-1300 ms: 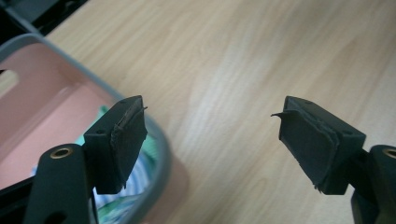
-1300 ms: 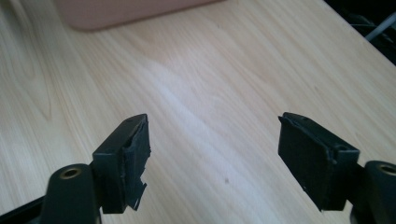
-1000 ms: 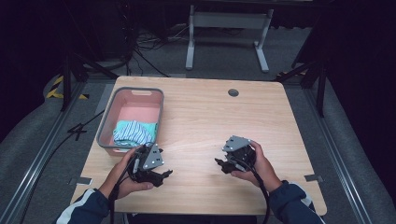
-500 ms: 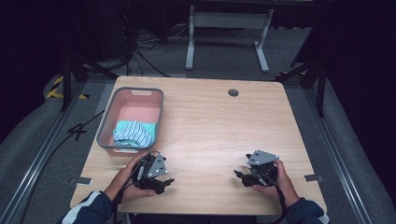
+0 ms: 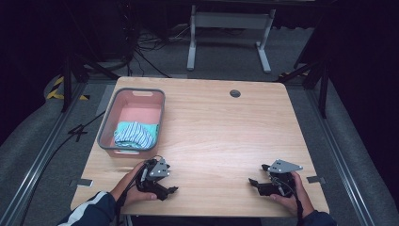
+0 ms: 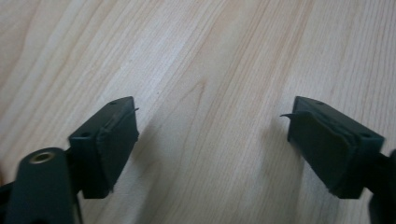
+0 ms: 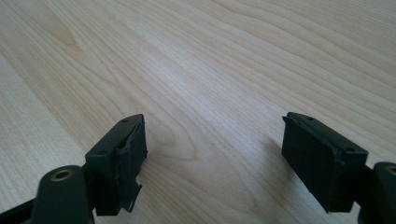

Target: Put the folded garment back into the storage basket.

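Left tool [image 5: 170,189] and right tool [image 5: 254,182], jaws spread and empty, point toward each other over the table [image 5: 221,132].

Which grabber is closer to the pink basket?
The left gripper, at the table's near-left edge just below the basket holding striped cloth. The right gripper sits far across.

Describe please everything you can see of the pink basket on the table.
The pink basket is a rectangular plastic tub with a grey rim and rounded corners, with slot handles in its short walls. It stands upright near the left edge of the wooden table. A folded blue-and-white striped cloth lies in its near half; the far half shows bare pink floor. Neither gripper touches it.
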Available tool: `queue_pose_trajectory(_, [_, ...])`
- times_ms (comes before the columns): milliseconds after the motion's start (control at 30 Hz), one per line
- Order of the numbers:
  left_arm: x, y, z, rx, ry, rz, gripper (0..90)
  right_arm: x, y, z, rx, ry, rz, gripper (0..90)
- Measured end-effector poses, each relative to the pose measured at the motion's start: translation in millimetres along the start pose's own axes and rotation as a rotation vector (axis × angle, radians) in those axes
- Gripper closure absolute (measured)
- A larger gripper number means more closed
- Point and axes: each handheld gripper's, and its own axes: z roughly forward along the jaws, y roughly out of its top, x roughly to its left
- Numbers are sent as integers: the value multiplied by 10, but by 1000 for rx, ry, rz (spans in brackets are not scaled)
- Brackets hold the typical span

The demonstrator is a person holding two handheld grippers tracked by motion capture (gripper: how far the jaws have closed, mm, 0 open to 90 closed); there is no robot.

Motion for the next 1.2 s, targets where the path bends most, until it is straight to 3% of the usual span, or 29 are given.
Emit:
queue_pose_trajectory(67, [10, -43, 15, -38, -7, 3, 132, -1, -2, 0, 1, -4, 0, 220])
queue_pose_trajectory(1200, [11, -35, 16, -26, 3, -9, 112, -16, 21, 28, 8, 4, -6, 189])
